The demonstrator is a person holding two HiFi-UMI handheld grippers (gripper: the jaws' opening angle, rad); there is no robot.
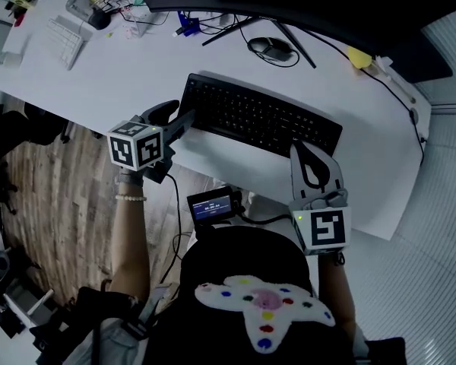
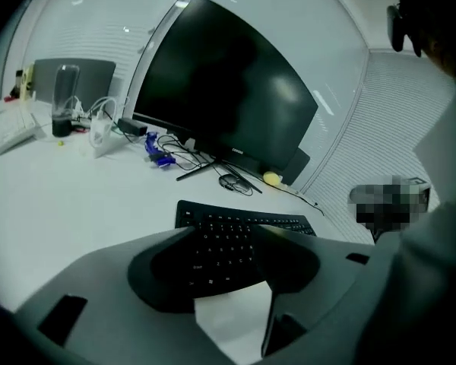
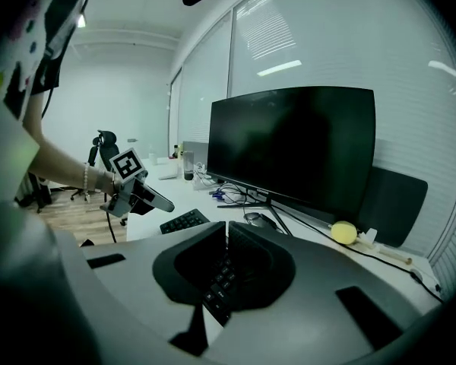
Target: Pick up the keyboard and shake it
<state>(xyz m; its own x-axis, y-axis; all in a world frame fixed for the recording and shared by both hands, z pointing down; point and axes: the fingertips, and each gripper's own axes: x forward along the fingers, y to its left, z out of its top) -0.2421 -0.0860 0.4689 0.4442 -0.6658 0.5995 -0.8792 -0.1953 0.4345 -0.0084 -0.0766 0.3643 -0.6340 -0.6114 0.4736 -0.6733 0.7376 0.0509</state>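
A black keyboard [image 1: 258, 116] lies flat on the white desk [image 1: 114, 82], in front of the monitor. My left gripper [image 1: 181, 122] hovers at the keyboard's left end, its jaws apart and empty. In the left gripper view the keyboard [image 2: 289, 223] shows between and beyond the open left gripper [image 2: 224, 238] jaws, apart from them. My right gripper [image 1: 310, 152] is over the keyboard's near right edge, jaws closed together with nothing held. In the right gripper view the shut right gripper [image 3: 226, 233] points along the keyboard [image 3: 184, 220], and the left gripper [image 3: 148, 196] hangs beyond its far end.
A large dark monitor [image 3: 289, 147] stands behind the keyboard, with a black mouse [image 1: 272, 49] and cables by its stand. A yellow object [image 1: 359, 56] lies at the right, a small white keypad [image 1: 64, 40] and clutter at the far left. A small screen device [image 1: 213, 206] sits below the desk edge.
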